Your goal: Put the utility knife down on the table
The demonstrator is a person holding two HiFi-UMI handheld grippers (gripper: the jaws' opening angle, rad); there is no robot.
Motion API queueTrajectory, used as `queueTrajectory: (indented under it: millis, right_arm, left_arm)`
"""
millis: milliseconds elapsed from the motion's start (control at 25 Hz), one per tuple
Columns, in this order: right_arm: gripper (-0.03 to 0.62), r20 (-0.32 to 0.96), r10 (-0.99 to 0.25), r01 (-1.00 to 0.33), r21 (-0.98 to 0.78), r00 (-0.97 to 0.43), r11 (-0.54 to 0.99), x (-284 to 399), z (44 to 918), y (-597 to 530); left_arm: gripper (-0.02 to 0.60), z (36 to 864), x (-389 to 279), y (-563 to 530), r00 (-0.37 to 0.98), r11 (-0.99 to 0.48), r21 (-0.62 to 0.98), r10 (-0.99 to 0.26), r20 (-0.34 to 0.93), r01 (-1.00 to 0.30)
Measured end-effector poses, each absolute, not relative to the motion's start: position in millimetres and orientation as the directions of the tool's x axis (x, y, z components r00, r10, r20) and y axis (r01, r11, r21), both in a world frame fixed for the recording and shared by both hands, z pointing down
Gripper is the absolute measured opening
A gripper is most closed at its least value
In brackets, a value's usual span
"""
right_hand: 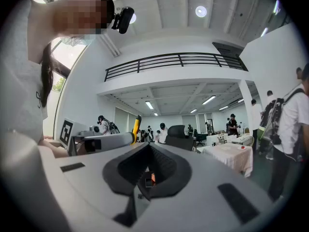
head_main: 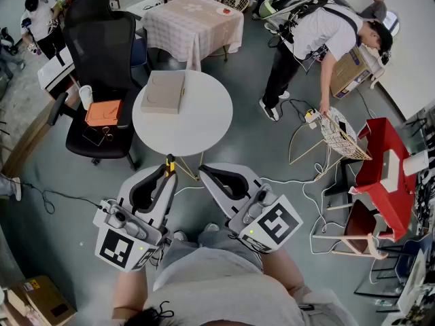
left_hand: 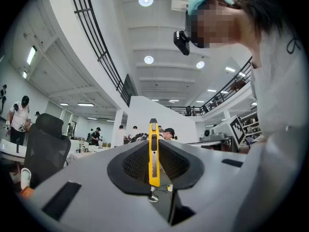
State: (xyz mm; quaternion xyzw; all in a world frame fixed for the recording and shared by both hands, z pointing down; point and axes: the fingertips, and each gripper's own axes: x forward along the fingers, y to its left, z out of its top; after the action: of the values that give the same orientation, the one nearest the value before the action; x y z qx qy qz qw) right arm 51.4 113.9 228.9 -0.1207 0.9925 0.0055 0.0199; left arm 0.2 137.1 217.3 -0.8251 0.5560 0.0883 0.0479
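Left gripper [head_main: 166, 174] tight around yellow utility knife [left_hand: 153, 153], near round table [head_main: 204, 124]

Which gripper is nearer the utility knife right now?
Left. The left gripper is shut on the utility knife; the right gripper sits beside it, shut and empty.
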Motion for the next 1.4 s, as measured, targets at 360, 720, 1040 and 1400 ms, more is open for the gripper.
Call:
queueTrajectory:
  millis: [360,720,1040,1400]
  right_arm:
    - [0.008,-0.037,-0.232,-0.233,0.009,-0.972,0.973,49.7,228.3,123.2]
    - [0.008,-0.051,-0.217,-0.217,-0.002,-0.975,0.976,63.5,231.8,114.7]
    - [0.008,-0.055,-0.214,-0.212,-0.039,-0.975,0.977,85.9,248.9,96.3]
    - [0.008,-0.062,-0.252,-0.245,-0.099,-0.966,0.964,72.9,256.9,62.7]
  left_arm:
    - [0.066,217.5,2.1,142.0,0.377,-0.388,0.022,-0.905,-0.196,-0.921]
    - [0.066,220.5,16.9,131.8,0.370,-0.381,0.019,-0.907,-0.200,-0.924]
    - [0.066,229.7,33.4,119.2,0.328,-0.337,0.019,-0.928,-0.179,-0.941]
    - [0.066,252.2,19.8,80.7,0.367,-0.374,0.040,-0.923,-0.112,-0.927]
